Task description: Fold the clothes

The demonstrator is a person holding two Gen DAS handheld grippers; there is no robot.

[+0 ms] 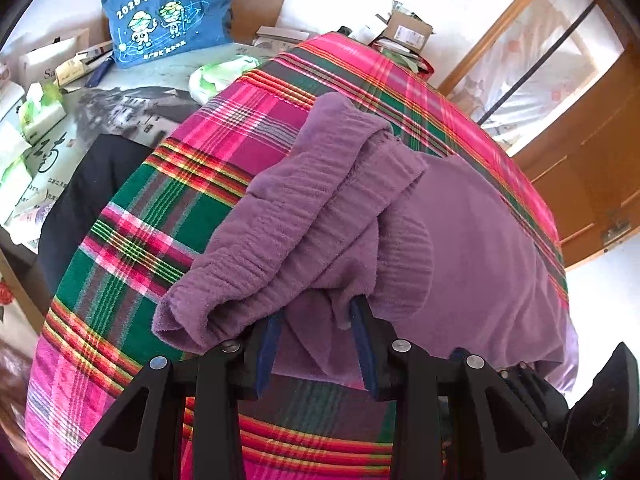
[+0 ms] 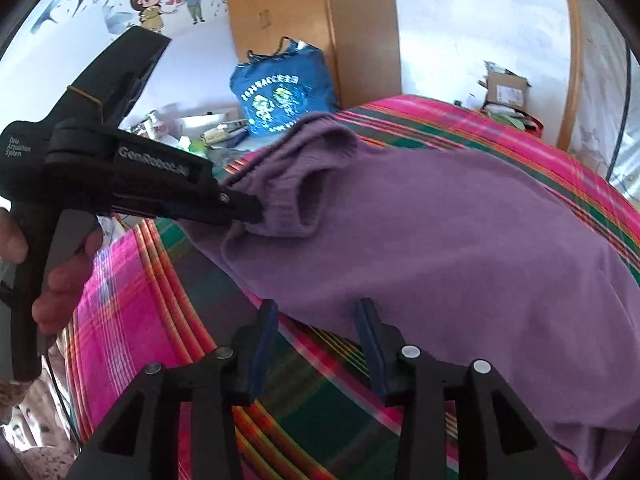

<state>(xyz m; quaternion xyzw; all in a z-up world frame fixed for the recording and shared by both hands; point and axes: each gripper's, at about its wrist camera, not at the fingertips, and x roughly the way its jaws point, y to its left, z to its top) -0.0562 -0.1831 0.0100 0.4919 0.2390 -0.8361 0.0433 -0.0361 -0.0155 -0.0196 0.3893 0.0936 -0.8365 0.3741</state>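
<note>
Sweater point(image 2: 460, 240), soft and floppy, lies on the plaid blanket point(image 1: 160, 216). My left gripper point(image 1: 316, 340) pinches its bunched sleeve; my right gripper point(image 2: 316, 344) hangs released near the hem, the best spot to grab.

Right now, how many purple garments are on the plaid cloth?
1: the purple garment lies across the plaid cloth, a bunched fold in the left gripper. More may hide underneath.
</note>
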